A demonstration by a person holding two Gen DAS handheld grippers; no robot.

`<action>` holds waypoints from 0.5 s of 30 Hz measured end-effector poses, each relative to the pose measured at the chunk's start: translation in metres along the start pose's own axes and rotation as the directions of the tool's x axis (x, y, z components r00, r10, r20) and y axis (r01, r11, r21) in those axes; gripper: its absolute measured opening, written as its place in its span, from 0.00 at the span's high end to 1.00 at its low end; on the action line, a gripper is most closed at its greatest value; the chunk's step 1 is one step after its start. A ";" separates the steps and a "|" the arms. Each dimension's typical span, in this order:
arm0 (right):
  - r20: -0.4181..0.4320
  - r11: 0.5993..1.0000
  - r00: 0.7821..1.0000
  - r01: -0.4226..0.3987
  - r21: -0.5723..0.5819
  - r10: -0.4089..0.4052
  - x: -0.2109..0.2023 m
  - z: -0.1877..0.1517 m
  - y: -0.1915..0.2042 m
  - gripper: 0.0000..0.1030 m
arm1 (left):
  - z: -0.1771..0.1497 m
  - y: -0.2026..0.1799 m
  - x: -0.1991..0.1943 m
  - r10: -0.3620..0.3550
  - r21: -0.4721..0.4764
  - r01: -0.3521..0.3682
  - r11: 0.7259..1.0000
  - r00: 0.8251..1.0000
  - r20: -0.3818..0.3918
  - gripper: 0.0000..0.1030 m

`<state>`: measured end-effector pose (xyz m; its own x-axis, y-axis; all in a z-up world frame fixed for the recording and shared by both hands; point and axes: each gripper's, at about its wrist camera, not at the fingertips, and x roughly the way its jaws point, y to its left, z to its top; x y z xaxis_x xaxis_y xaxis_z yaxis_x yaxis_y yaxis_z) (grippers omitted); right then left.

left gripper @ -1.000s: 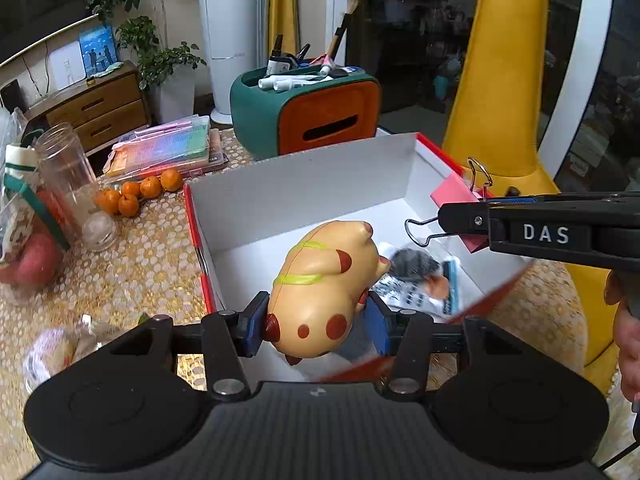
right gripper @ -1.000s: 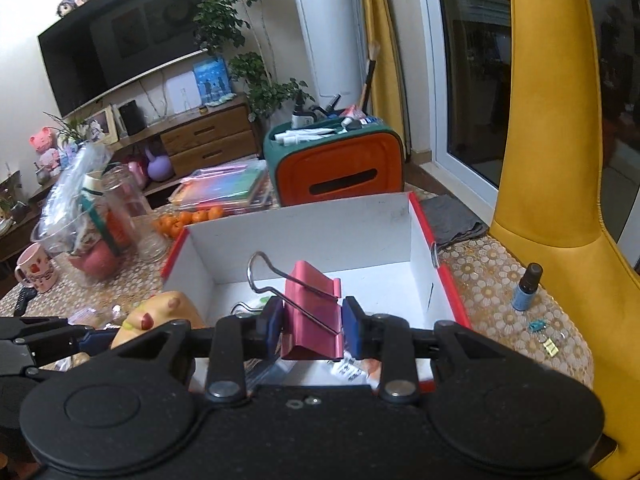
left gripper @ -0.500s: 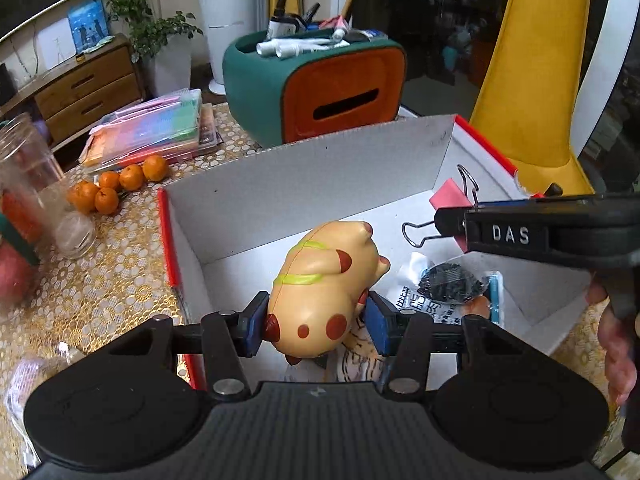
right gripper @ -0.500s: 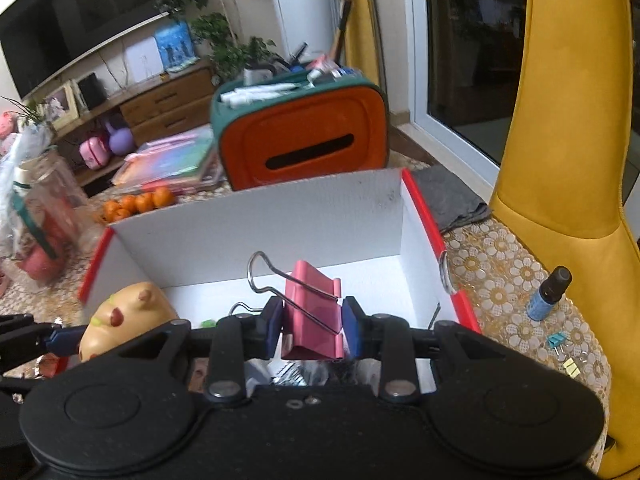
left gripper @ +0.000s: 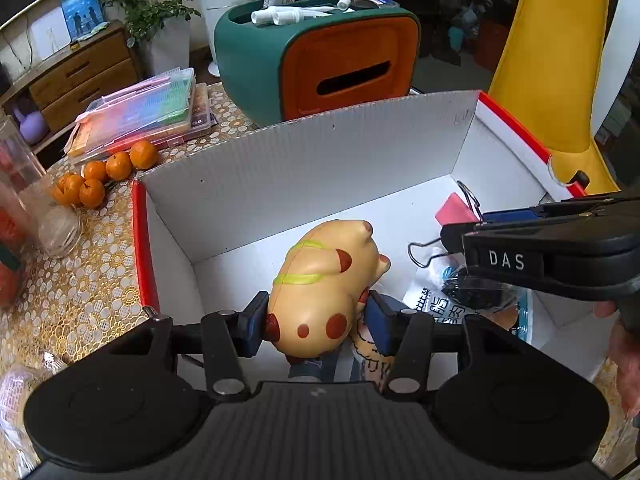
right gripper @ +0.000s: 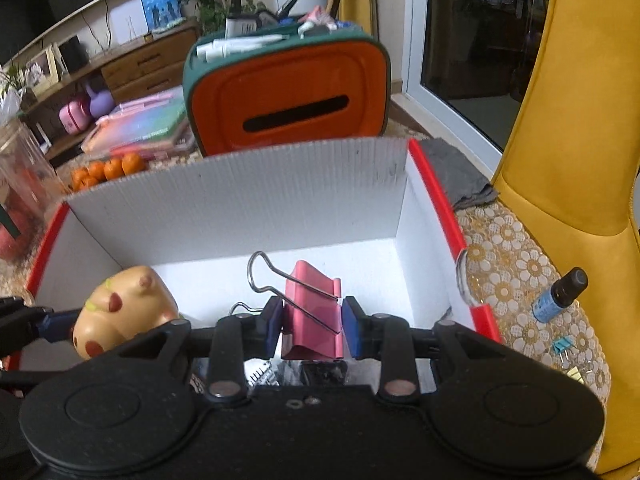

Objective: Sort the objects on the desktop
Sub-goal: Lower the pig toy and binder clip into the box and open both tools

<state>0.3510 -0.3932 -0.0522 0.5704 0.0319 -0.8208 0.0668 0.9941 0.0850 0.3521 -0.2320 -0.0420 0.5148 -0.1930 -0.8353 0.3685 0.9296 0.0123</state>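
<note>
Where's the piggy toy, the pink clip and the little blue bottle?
piggy toy (left gripper: 320, 292), left wrist view, on its tan back.
pink clip (right gripper: 314, 320), right wrist view, on its pink body.
little blue bottle (right gripper: 554, 302), right wrist view, on its blue label.

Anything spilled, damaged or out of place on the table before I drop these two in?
Nothing spilled or damaged. Only strays: a small blue bottle and small clips on the tablecloth right of the white box, not yet sorted.
</note>
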 end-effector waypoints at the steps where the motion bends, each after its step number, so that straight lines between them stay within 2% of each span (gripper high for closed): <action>1: -0.009 1.000 1.000 0.003 -0.001 -0.003 0.002 -0.001 -0.001 0.70 | 0.000 0.000 0.001 -0.001 0.000 0.001 1.000 1.000 -0.001 0.51; 12: -0.026 1.000 1.000 0.006 -0.014 -0.006 0.004 -0.002 0.000 0.67 | -0.002 -0.004 0.001 0.006 0.044 -0.006 0.999 1.000 0.005 0.49; 14: -0.022 1.000 1.000 -0.002 -0.009 0.002 0.003 -0.001 -0.001 0.64 | -0.003 -0.004 -0.001 0.010 0.045 -0.010 0.999 1.000 0.007 0.38; 15: -0.019 1.000 1.000 0.002 -0.010 -0.002 0.002 -0.001 -0.001 0.64 | -0.003 -0.003 -0.003 0.009 0.041 -0.009 0.999 1.000 0.014 0.35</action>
<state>0.3508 -0.3938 -0.0542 0.5544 0.0319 -0.8316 0.0595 0.9952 0.0779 0.3468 -0.2333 -0.0411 0.5285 -0.1893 -0.8275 0.3951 0.9177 0.0424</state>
